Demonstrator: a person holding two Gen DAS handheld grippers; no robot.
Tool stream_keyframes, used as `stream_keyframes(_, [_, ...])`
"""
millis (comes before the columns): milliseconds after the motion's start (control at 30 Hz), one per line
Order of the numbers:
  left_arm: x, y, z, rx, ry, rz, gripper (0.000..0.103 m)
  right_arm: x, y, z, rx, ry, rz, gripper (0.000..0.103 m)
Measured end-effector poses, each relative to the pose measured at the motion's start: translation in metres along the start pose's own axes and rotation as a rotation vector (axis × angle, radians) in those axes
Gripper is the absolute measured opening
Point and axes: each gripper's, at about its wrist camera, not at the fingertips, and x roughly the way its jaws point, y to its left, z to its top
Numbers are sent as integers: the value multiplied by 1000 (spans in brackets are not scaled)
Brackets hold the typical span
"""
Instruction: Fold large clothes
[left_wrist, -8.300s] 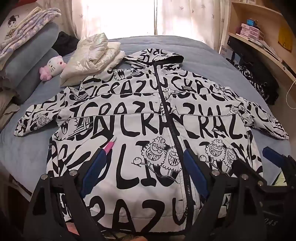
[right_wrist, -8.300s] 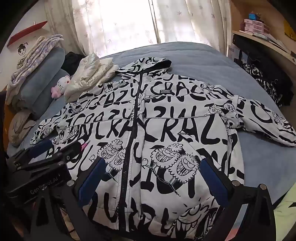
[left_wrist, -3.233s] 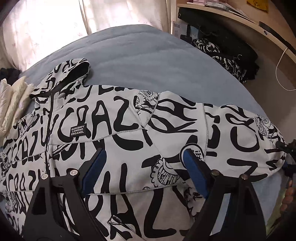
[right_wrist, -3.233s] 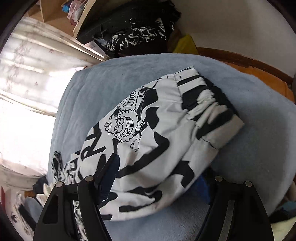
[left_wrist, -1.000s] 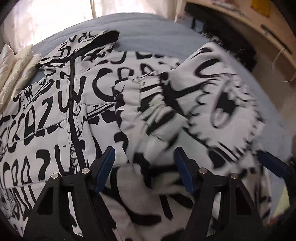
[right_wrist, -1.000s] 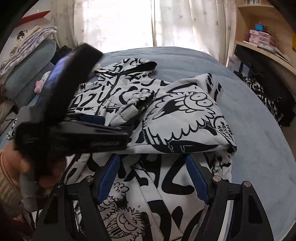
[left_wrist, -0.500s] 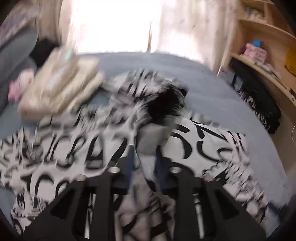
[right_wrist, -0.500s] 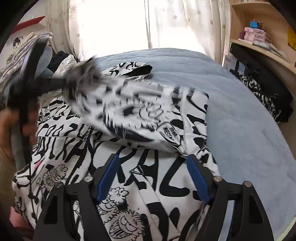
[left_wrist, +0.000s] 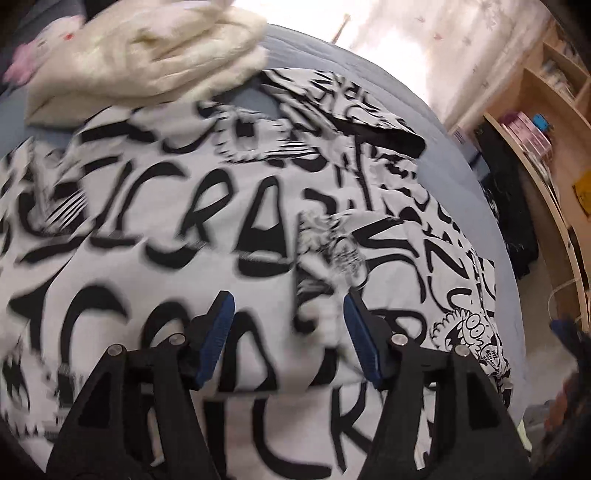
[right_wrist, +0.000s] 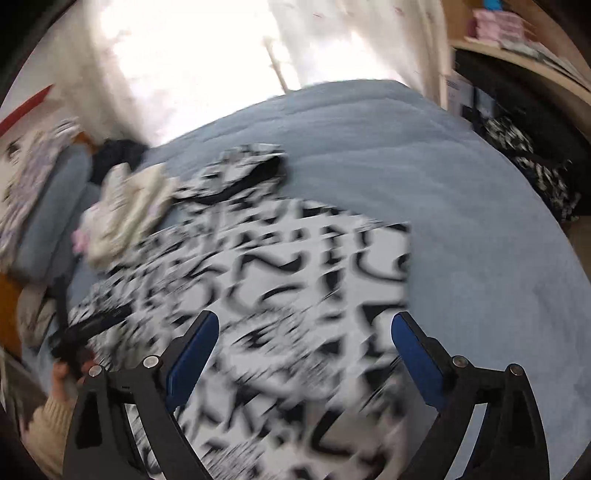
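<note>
Both views blur the jacket (left_wrist: 207, 229) (lettering (left_wrist: 207, 206) barely legible); hem cut off.

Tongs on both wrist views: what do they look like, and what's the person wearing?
Left tongs and right tongs: matte black angular plastic arms with silver screw heads, lined with ribbed blue rubber pads. No cables visible. The hand emerges from a cream knitted sleeve.
</note>
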Motion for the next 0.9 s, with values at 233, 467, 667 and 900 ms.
stream_keyframes(233, [65, -24, 26, 80, 124, 69, 58, 100, -80, 39, 171, 102, -58, 94])
stream_keyframes(467, [83, -44, 41, 113, 83, 105, 12, 140, -86, 52, 105, 92, -42, 4])
stream_keyframes(667, [84, -59, 42, 177, -48, 157, 6, 146, -100, 52, 125, 39, -132, 3])
stream_keyframes(900, [82, -70, 31, 247, -39, 239, 14, 117, -80, 45, 100, 29, -164, 31])
